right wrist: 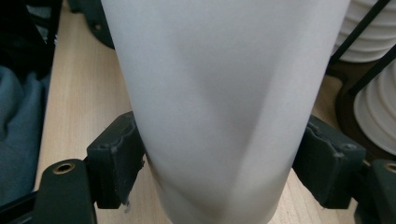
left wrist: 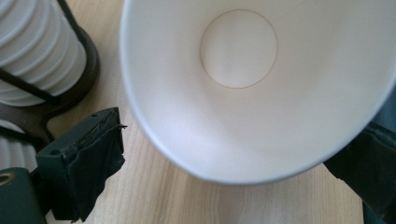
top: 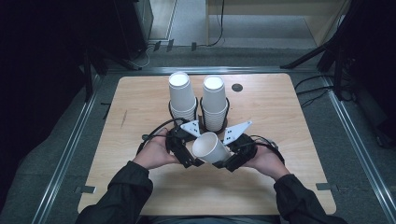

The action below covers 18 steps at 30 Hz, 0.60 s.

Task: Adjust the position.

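Left gripper (top: 186, 150) sits released at the mouth of the paper cup (top: 211, 147), jaws wide and off the rim; in the left gripper view I look straight into the cup (left wrist: 261, 93), one taped pad (left wrist: 88, 158) beside the rim, not touching. Cup hangs tipped on its side just above the table (top: 140, 102), low centre, in front of the two cup stacks (top: 183, 97). Right gripper (top: 233, 156) is clenched on the cup body, both pads (right wrist: 116, 161) pressing the wall (right wrist: 224, 102), which shows a shallow crease between them.

My take on the step: carry it with the right alone, keep squeeze light, thin paper buckles easily. Hold closer to the stiffer base if regripping. Keep left clear of the rolled rim.

Materials: matte white paper, tapered cone, flat round bottom. Stacks are ribbed with rims, held in black wire holders. Pale wood-grain top, rounded corners.
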Motion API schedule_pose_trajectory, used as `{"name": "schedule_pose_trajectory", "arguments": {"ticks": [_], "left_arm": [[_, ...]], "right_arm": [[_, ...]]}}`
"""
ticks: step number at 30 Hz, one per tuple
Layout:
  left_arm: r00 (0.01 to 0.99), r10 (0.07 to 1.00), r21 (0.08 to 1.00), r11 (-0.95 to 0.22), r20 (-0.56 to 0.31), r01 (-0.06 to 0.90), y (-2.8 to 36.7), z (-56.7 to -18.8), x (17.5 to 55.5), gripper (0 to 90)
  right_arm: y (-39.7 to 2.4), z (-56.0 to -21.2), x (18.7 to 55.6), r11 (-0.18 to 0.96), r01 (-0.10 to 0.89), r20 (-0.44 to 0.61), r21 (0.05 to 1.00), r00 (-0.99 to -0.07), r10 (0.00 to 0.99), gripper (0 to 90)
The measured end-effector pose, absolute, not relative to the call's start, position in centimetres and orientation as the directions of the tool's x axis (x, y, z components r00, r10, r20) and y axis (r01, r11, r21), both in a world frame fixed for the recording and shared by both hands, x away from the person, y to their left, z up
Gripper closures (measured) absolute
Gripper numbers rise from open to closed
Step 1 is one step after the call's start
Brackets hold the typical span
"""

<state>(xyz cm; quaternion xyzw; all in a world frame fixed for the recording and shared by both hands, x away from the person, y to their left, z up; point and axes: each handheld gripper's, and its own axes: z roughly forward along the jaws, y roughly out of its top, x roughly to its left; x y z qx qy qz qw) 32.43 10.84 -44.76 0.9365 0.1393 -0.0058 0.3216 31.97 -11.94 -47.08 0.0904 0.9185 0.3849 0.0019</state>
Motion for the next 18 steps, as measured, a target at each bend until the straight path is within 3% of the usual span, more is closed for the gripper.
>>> {"name": "schedule_pose_trajectory", "arguments": {"ticks": [18], "left_arm": [[0.945,0.28,0.747,-0.589,-0.171,0.31,13.0,-43.8,32.1,1.6]], "right_arm": [[-13.2,-45.7,31.9,0.618,0.176,0.074,0.766,-0.98,0.187,22.4]]}}
